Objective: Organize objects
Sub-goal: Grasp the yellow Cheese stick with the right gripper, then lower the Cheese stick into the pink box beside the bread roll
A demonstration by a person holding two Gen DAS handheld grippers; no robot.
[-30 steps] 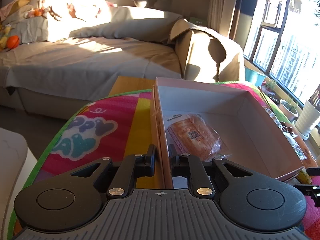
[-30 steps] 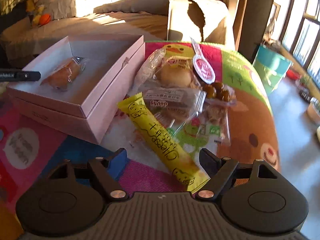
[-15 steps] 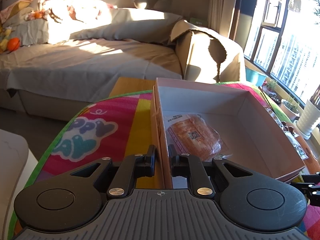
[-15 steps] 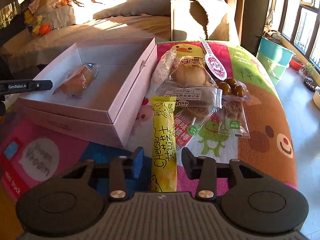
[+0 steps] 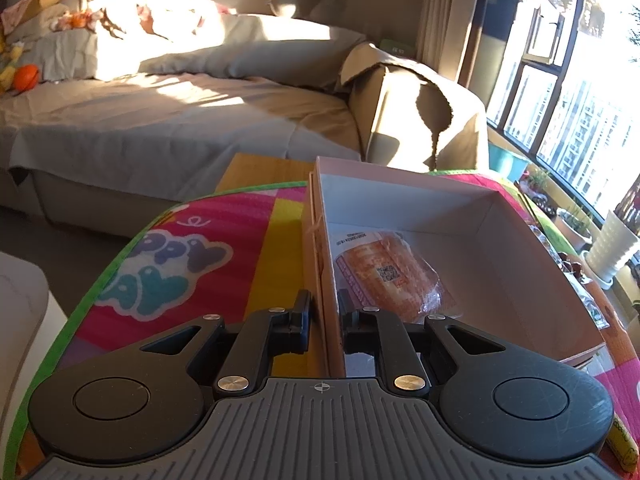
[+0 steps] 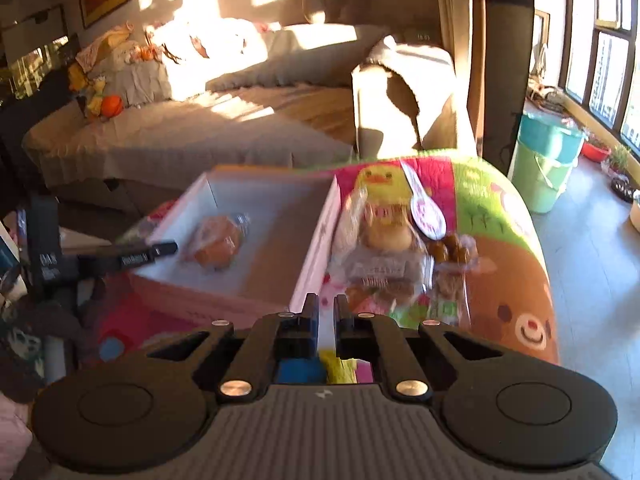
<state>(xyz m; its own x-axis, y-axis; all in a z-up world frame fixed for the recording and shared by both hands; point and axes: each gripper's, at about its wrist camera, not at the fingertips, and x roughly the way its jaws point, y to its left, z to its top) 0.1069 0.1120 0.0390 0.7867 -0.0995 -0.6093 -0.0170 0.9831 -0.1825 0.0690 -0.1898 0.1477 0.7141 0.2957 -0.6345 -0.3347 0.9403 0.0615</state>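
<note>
The left gripper (image 5: 323,312) is clamped on the near left wall of the pink cardboard box (image 5: 516,220), one finger outside and one inside. Inside the box a wrapped bread roll (image 5: 390,276) lies on the floor near that left wall. The box sits on a colourful play mat (image 5: 180,256), with a grey covered sofa (image 5: 168,120) behind. Further right, the right gripper (image 6: 326,312) has just been closing and now pinches the yellow cheese stick packet (image 6: 338,366), which shows only as a yellow strip between and below the fingers. Right of the box, a heap of wrapped snacks (image 6: 390,248) lies on the mat, blurred. A teal bucket (image 6: 548,140) stands on the floor at far right.
</note>
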